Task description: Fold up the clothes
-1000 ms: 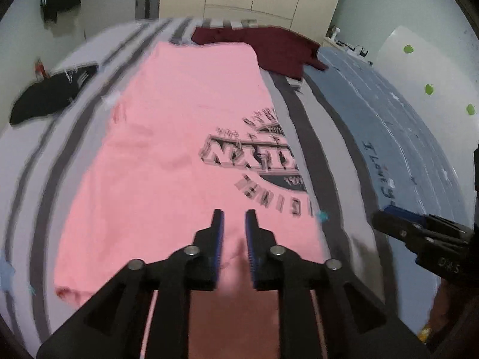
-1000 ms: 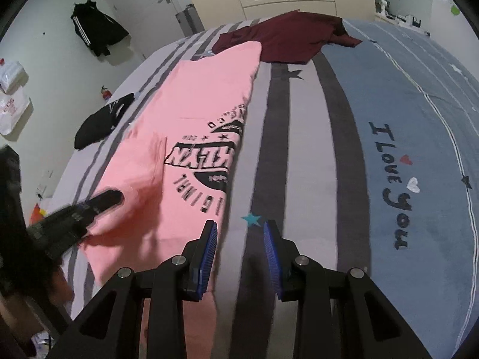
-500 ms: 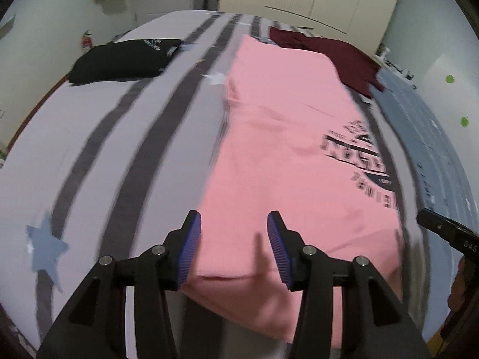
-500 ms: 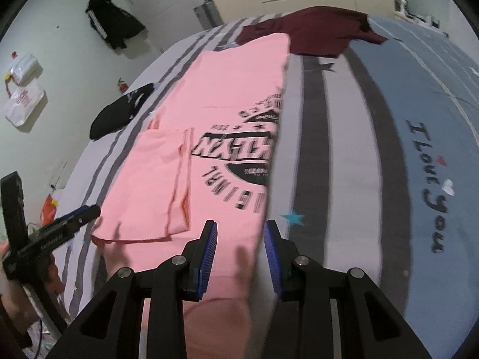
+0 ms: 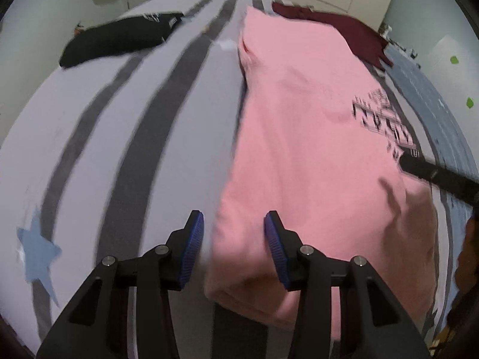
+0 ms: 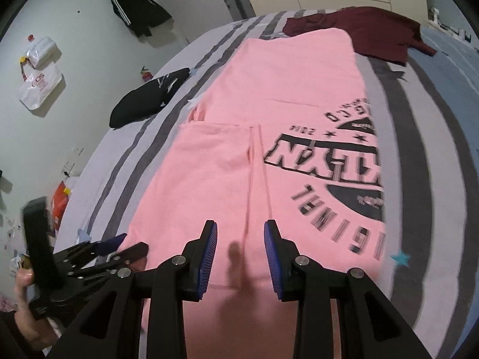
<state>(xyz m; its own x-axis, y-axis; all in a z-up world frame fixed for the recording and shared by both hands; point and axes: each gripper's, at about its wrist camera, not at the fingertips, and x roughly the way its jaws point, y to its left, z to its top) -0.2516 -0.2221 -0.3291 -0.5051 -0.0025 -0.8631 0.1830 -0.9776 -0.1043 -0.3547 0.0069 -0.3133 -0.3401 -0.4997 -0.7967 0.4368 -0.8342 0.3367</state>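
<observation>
From the left wrist, the left gripper [image 5: 233, 240] now hangs over the near left edge of the pink T-shirt [image 5: 305, 137], where a second ago it sat over the shirt's middle. Its jaws are spread and empty; they have widened since then. I judge it is lining up on that edge for the next fold.

From the right wrist, the right gripper [image 6: 240, 252], jaws apart and empty, has shifted from the striped bedspread [image 6: 419, 137] onto the shirt's near hem, beside the folded-in sleeve [image 6: 209, 161].
</observation>
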